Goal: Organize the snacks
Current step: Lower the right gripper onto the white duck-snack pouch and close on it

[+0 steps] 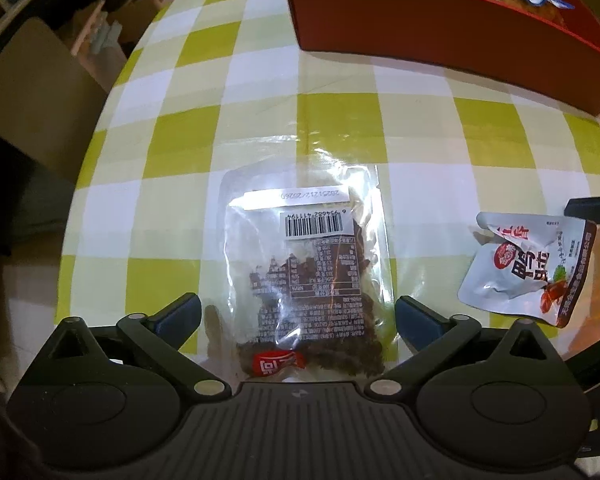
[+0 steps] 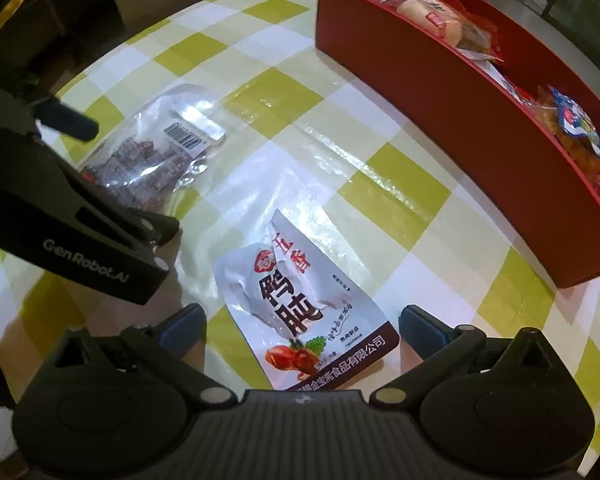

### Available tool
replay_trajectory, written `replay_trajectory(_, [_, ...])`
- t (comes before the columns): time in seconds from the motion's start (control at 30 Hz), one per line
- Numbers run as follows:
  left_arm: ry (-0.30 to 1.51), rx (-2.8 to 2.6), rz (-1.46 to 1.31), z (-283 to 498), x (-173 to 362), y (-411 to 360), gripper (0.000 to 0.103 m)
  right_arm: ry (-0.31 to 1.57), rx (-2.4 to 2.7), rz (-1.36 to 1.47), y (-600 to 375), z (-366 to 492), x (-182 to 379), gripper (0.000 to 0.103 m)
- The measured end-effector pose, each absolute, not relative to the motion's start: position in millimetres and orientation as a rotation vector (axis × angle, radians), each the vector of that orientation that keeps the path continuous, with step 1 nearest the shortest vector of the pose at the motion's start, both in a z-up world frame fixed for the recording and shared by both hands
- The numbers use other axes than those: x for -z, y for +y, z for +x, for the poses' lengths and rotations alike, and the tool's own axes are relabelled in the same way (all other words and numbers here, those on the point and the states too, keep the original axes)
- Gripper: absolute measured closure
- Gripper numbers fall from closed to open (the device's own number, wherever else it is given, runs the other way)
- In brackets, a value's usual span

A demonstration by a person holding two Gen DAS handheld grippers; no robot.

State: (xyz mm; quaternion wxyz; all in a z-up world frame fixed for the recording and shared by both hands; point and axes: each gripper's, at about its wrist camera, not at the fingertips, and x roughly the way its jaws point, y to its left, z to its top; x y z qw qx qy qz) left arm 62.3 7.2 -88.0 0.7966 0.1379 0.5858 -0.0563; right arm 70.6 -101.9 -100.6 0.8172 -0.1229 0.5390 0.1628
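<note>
Left wrist view, left gripper [image 1: 298,312] hanging with jaws spread wide either side of a clear snack packet [image 1: 304,264] lying on the checked tablecloth [image 1: 180,140], pads not pressing it, right wrist view, right gripper [image 2: 302,330] straddling a white pouch [image 2: 300,300] with jaws apart, gripping nothing, red box [image 2: 440,120] of snacks sitting beyond.

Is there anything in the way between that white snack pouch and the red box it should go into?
Nothing visible. The white pouch lies flat between the open right gripper fingers, and only bare checked tablecloth lies between it and the red box. The clear packet sits off to the side, under the left gripper.
</note>
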Motion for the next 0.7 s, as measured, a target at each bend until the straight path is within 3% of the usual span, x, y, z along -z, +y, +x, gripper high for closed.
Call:
replay_trajectory(0.2, [1.254,0.130,0.303,62,88,8,0.000,1.182,-0.324,-0.256,-101,75,97,0.002])
replay_trajectory(0.3, [1.257,0.157,0.287,62,86,8,0.009,1.173,-0.326,-0.249,-98,71,92,0.018])
replay_trajectory(0.7, [1.242,0.155,0.317,61,82,-2,0.012,1.141,-0.285,-0.249,-102,61,81,0.038])
